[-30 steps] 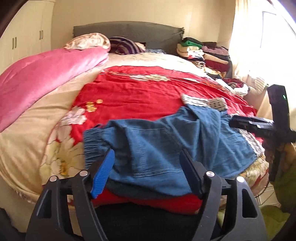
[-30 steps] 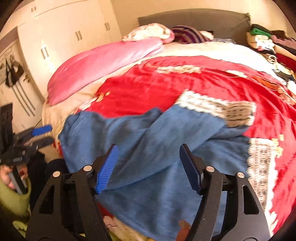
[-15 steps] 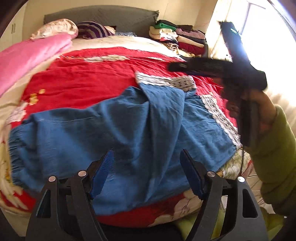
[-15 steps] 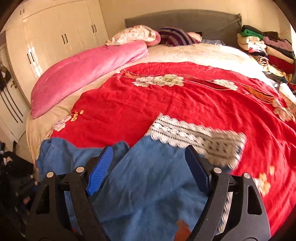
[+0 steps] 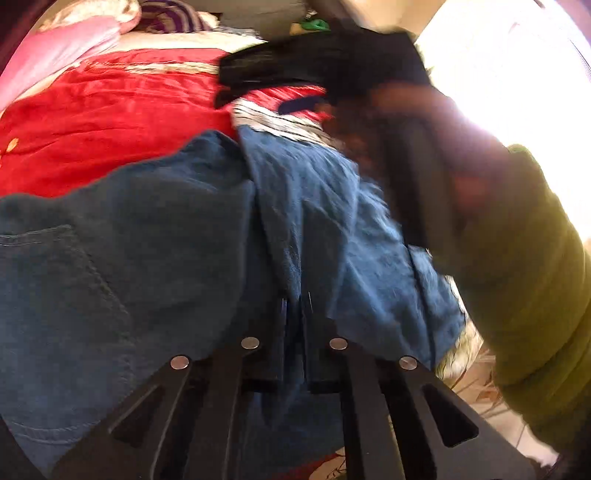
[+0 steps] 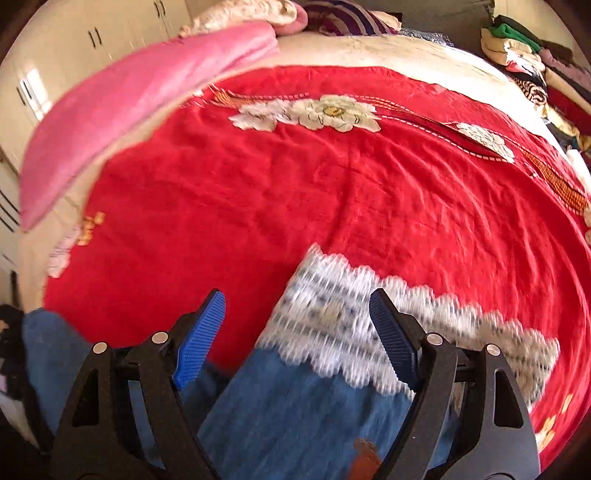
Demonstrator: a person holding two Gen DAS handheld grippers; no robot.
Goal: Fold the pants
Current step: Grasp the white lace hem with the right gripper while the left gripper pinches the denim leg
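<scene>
The bed fills both views, and across it lies a red blanket with white flowers stitched along its top. A pink quilt runs down the upper left of the right wrist view, with cream wardrobes behind it at the edge. A stack of clothes sits in the upper right corner, cut off by the frame.

The pants, blue denim, spread across the lower half of the left wrist view on the blanket's near part, and their lace cuff lies low in the centre of the right wrist view, smeared by motion.

In the left wrist view a green sleeve and the hand at its end block the right side, badly blurred, against window glare.

The left gripper has just snapped its jaws together on a fold of the denim at bottom centre. The right gripper holds its jaws wide apart, hovering over the cuff; whether the pads touch it, I can't tell.
</scene>
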